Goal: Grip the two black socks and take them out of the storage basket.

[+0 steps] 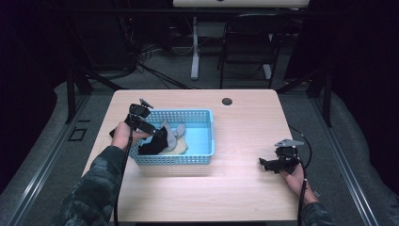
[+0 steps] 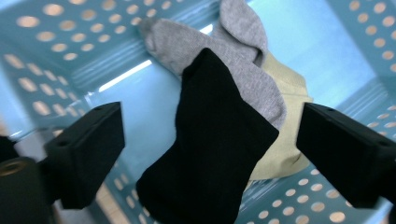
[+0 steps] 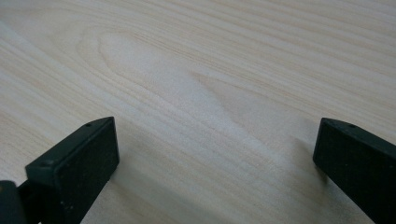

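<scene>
A light blue perforated basket (image 1: 188, 113) stands left of the table's middle and holds three socks. A black sock (image 2: 210, 140) lies on top, its end draped toward the basket's near left wall. Under it are a grey sock (image 2: 233, 60) and a pale beige sock (image 2: 285, 140). My left gripper (image 1: 153, 131) reaches in over the basket's left rim. Its jaws stand wide on either side of the black sock (image 1: 153, 146) without touching it, so the left gripper (image 2: 210, 154) is open. My right gripper (image 1: 263, 163) rests low over the bare table at the right, open, nothing between its jaws (image 3: 215, 163).
The wooden table (image 3: 210, 70) has a dark round cable hole (image 1: 227, 101) near its far edge. A black chair (image 1: 247, 42) and a white desk leg (image 1: 195, 47) stand beyond the table. Cables trail from both grippers toward the near edge.
</scene>
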`<act>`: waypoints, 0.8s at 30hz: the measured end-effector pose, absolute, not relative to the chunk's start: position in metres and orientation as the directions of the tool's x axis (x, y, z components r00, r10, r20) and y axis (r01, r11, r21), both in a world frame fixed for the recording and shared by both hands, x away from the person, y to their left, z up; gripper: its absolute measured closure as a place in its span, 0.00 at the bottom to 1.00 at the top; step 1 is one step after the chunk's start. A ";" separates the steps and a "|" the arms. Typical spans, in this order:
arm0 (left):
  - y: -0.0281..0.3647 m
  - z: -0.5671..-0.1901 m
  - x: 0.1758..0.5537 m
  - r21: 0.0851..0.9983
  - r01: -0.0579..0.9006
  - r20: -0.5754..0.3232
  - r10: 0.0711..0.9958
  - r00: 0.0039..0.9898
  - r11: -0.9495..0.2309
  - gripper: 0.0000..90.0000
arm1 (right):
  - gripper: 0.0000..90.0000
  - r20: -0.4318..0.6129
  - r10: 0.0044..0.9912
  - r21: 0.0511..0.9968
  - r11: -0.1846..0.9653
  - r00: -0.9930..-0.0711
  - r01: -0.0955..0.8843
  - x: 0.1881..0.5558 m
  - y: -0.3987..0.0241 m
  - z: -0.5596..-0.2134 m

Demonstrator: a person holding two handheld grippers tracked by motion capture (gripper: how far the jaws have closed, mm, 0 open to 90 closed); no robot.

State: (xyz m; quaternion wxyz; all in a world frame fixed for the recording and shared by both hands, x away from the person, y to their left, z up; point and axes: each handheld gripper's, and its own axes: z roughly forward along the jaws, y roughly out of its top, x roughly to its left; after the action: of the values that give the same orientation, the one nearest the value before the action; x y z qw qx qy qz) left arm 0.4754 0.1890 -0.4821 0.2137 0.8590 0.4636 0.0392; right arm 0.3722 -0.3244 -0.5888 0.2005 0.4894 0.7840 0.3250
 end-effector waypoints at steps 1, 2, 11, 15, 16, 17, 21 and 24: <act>0.187 -0.485 0.477 0.396 0.784 -0.138 0.813 0.566 -0.478 0.13 | 0.00 0.005 0.899 0.708 0.306 -0.438 0.637 0.372 -0.324 -0.589; 0.184 -0.488 0.477 0.384 0.791 -0.140 0.817 0.560 -0.476 0.17 | 0.00 0.005 0.898 0.707 0.308 -0.440 0.637 0.372 -0.324 -0.589; 0.180 -0.518 0.481 0.293 0.823 -0.109 0.838 0.535 -0.487 0.36 | 0.00 0.004 0.897 0.706 0.310 -0.441 0.637 0.372 -0.324 -0.589; 0.183 -0.526 0.479 0.280 0.830 -0.145 0.833 0.533 -0.483 0.51 | 0.00 0.004 0.897 0.705 0.311 -0.442 0.637 0.372 -0.324 -0.589; 0.182 -0.526 0.479 0.282 0.831 -0.150 0.833 0.532 -0.479 0.56 | 0.00 0.004 0.898 0.706 0.310 -0.441 0.637 0.372 -0.324 -0.589; 0.182 -0.525 0.478 0.283 0.826 -0.142 0.830 0.539 -0.487 0.58 | 0.00 0.005 0.897 0.706 0.309 -0.441 0.637 0.372 -0.324 -0.589; 0.180 -0.522 0.476 0.286 0.816 -0.132 0.823 0.552 -0.502 0.76 | 0.00 0.004 0.897 0.706 0.310 -0.441 0.636 0.372 -0.324 -0.589; 0.182 -0.519 0.475 0.304 0.809 -0.134 0.818 0.560 -0.503 0.85 | 0.00 0.002 0.899 0.706 0.309 -0.439 0.637 0.372 -0.324 -0.589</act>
State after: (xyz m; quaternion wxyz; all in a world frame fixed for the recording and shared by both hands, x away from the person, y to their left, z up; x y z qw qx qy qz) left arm 0.4749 0.1821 -0.5185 0.1682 0.8669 0.4690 0.0134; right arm 0.3722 -0.3244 -0.5888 0.2016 0.4899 0.7836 0.3247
